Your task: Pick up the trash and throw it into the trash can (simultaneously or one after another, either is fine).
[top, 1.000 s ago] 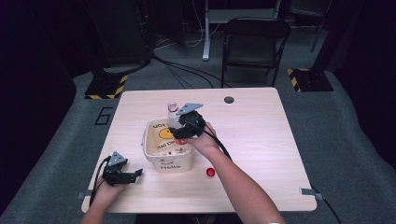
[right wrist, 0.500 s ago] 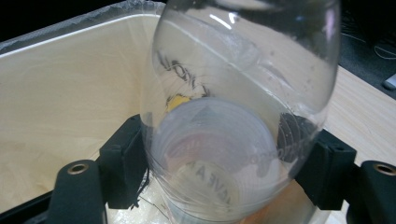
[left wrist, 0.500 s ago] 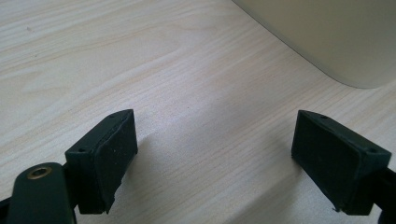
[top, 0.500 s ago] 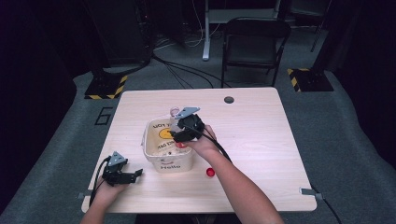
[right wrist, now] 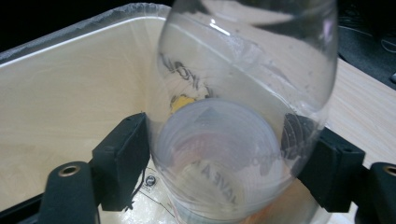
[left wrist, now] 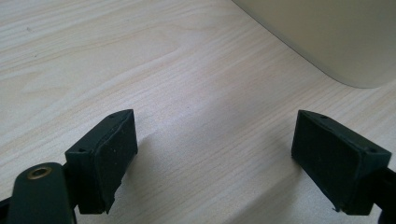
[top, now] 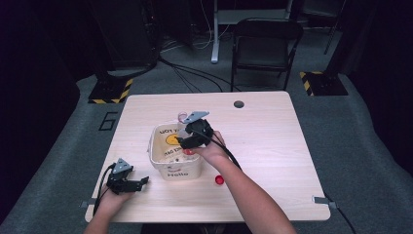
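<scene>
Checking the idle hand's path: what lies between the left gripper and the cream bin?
Only bare wooden table. The left gripper view shows the left gripper with jaws open, nothing on the tabletop up to the bin.

Clear glossy plastic bottle (right wrist: 243, 116) – matt cream plastic tub (top: 160, 163), pale smooth wood-grain table (top: 272, 141).

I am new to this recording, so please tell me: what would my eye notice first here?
First, the right gripper holding a clear plastic bottle over the cream bin at the table's middle; its jaws have just been opening. Next, a small red cap lies beside the bin.
</scene>
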A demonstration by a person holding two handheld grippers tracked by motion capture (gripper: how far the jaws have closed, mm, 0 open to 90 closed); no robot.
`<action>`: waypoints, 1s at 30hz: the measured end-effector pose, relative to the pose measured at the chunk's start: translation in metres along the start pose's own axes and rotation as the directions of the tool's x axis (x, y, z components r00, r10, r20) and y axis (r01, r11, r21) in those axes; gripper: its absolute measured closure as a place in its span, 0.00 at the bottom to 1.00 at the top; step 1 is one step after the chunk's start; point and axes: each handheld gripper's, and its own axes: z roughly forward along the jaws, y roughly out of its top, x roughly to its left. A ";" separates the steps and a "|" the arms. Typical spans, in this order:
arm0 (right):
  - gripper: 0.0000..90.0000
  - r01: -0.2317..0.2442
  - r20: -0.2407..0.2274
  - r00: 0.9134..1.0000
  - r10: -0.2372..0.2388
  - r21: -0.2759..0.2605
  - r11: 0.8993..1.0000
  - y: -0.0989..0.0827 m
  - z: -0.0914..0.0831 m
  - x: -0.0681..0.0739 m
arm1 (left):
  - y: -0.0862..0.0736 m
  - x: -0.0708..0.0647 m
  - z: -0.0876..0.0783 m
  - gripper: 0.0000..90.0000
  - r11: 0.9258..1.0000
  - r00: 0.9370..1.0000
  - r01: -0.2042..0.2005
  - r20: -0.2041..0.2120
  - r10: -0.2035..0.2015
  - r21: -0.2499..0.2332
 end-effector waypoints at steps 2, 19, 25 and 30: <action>0.24 -0.003 0.001 1.000 0.003 -0.007 1.000 0.000 -0.002 0.000 | 0.000 0.000 0.000 0.16 1.000 1.000 0.000 0.000 0.000 0.000; 0.19 -0.013 -0.015 1.000 0.012 -0.054 0.998 0.001 -0.020 -0.006 | 0.000 0.000 0.000 0.16 1.000 1.000 -0.002 -0.001 0.002 0.003; 0.19 -0.002 -0.014 1.000 0.001 -0.069 0.998 -0.002 -0.035 -0.007 | 0.000 0.000 0.000 0.16 1.000 1.000 -0.002 -0.001 0.002 0.003; 0.19 0.000 -0.028 1.000 -0.002 -0.082 0.997 -0.005 -0.046 -0.009 | 0.000 0.000 0.000 0.16 1.000 1.000 -0.001 -0.002 0.001 0.004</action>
